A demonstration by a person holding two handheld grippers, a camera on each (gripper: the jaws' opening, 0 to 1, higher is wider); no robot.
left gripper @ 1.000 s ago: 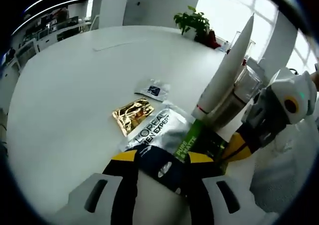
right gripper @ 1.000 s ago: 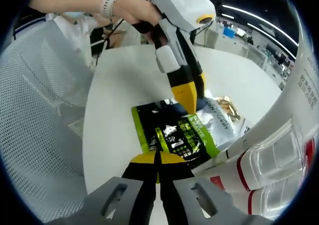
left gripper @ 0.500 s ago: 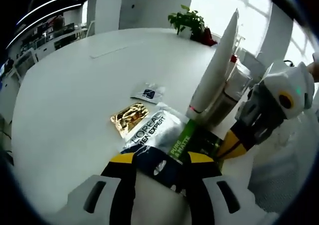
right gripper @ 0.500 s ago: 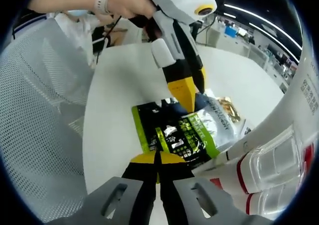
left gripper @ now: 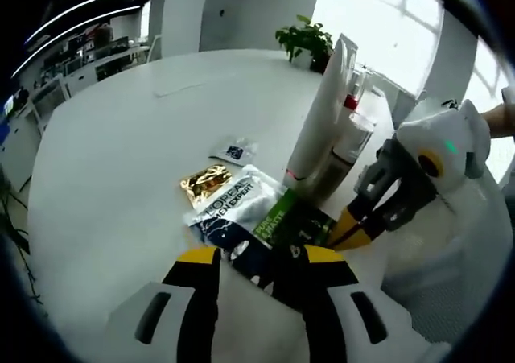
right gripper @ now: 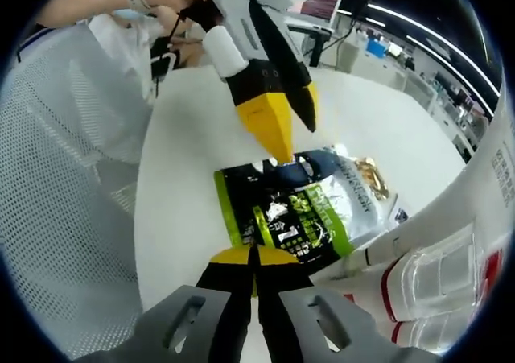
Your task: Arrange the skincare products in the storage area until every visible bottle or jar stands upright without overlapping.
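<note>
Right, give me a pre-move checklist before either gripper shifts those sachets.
1. Right gripper shut on the green-and-black sachet: ok, jaws pinch its near edge.
2. Left gripper grip on the silver sachet: cannot tell, it lies between open jaws.
3. White tube upright: ok.
4. Sachets not overlapping: not ok, green-and-black lies over silver.
5. Gold sachet visible on the table: ok.

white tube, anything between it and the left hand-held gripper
Yes. In the left gripper view, flat sachets lie between the left hand-held gripper and the upright white tube: a silver sachet and a green-and-black sachet, with the right hand-held gripper beside the tube.
</note>
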